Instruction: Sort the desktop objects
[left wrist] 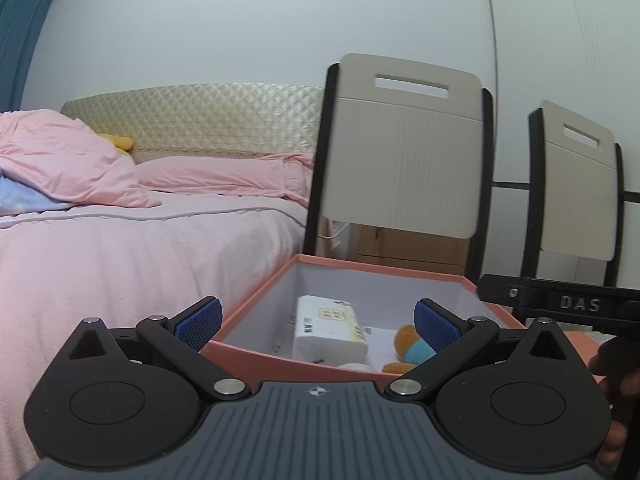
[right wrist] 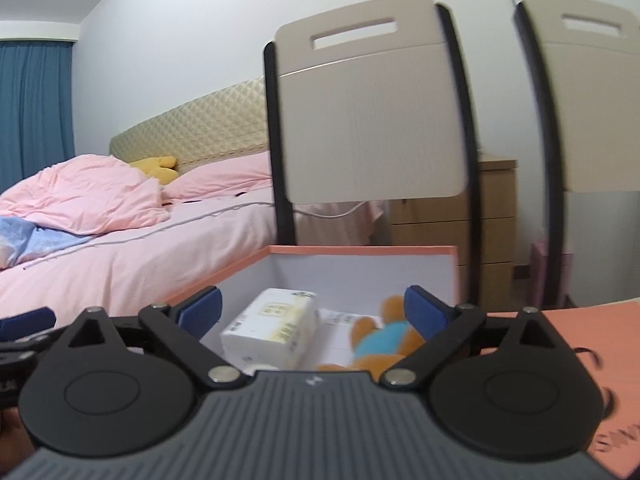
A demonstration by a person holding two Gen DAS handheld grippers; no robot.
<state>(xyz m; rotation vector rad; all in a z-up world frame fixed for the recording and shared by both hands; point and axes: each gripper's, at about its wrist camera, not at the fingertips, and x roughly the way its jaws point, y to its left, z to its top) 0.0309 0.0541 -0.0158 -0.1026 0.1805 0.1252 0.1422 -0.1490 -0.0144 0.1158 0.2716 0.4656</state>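
Observation:
An open orange box with white inner walls stands just ahead of both grippers; it also shows in the right wrist view. Inside lie a white tissue pack and an orange plush toy in a blue shirt. My left gripper is open and empty, in front of the box's near rim. My right gripper is open and empty, just above the box's near edge. The right gripper's black body shows at the right of the left wrist view.
An orange lid or sheet lies to the right of the box. Two beige chairs with black frames stand behind it. A bed with pink bedding is at the left. A wooden drawer unit stands behind.

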